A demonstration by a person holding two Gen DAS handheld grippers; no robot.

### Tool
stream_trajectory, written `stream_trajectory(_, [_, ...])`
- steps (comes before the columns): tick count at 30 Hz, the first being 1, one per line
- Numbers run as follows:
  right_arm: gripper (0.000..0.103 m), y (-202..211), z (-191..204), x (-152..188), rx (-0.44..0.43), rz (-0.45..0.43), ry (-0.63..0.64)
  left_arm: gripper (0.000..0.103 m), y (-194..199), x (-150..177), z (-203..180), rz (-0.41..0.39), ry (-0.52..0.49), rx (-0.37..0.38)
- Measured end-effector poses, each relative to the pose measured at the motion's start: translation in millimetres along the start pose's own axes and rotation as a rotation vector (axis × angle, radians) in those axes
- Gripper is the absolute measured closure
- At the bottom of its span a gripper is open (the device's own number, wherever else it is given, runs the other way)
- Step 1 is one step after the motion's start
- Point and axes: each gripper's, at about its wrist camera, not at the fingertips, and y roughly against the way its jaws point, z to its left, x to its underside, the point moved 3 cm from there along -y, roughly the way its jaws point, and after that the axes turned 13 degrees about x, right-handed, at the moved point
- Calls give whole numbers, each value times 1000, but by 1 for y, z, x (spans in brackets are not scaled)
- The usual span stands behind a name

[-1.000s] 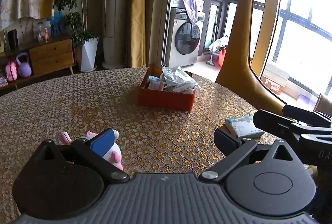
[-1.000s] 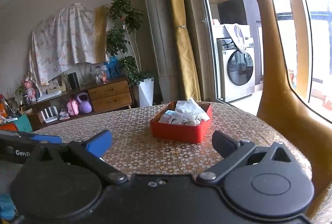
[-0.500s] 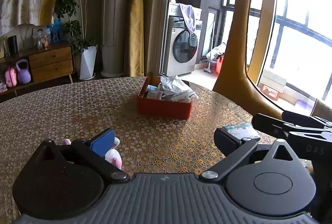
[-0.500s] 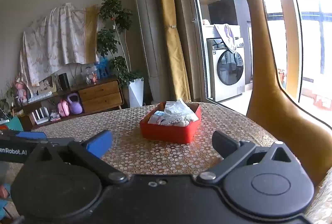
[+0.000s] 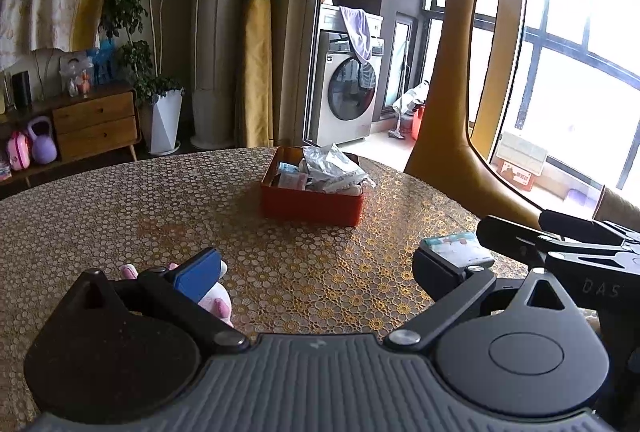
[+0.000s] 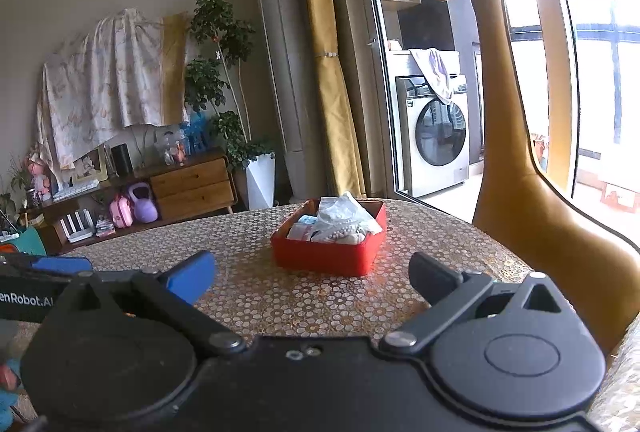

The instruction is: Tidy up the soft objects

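The left gripper (image 5: pixel 316 268), a black two-finger tool with one blue pad and one black pad, hangs above the table with its fingers spread wide and nothing between them. Just behind its blue-padded finger lies a small pink-and-white plush toy (image 5: pixel 218 302), resting on the round table covered in a gold-and-white floral lace cloth (image 5: pixel 120 216) and partly hidden by the finger. Near the black-padded finger sits a small white-and-teal tissue packet (image 5: pixel 456 246) on the cloth, just beside the tip of the other tool that reaches in from the right edge. The right gripper (image 6: pixel 312 276), of the same black build, is likewise spread apart and empty, held over the table's near side. Farther out, near the table's middle, stands a red rectangular box (image 5: pixel 312 205) heaped with crinkled plastic packets and small pouches. Beyond the table's far right edge rises a tall mustard-yellow giraffe figure (image 5: pixel 452 71), and behind that a white front-loading washing machine (image 5: pixel 344 87).
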Motion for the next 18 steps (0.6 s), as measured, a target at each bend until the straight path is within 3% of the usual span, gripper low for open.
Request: stream_trajectory(18, [0, 8, 0, 10, -9, 60, -8, 0, 11, 13, -5, 31, -1, -15])
